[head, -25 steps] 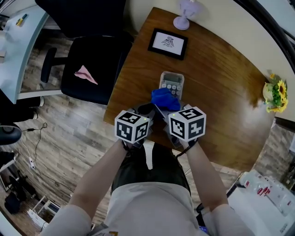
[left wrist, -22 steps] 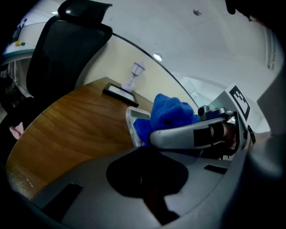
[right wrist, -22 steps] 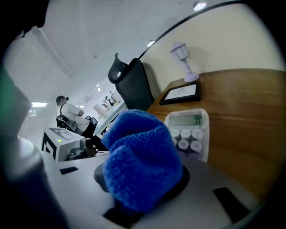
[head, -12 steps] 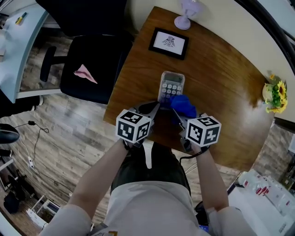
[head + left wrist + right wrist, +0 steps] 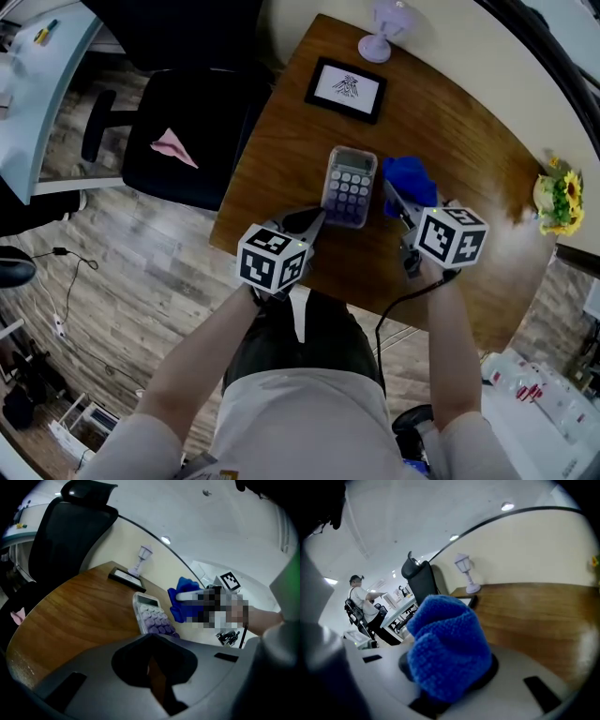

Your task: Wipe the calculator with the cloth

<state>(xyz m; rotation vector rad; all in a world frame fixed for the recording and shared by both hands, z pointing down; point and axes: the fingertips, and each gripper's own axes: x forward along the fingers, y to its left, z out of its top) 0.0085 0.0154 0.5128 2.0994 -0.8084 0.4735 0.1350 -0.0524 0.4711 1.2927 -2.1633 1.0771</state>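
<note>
My right gripper (image 5: 449, 674) has its jaws closed on the cloth (image 5: 446, 644) — a blue knitted bundle, bunched up and filling the middle of my view. Right of the cloth runs the wooden table (image 5: 543, 616). Above the cloth, at the table's far edge, a small pale lamp (image 5: 465, 573) stands upright against the cream wall (image 5: 534, 550). A dark frame (image 5: 471, 600) peeks out just behind the cloth's upper right. Up-left of the cloth is a black chair (image 5: 421, 581) — and farther left, well beyond it, a person (image 5: 360, 599) stands by white desks (image 5: 399, 605).
</note>
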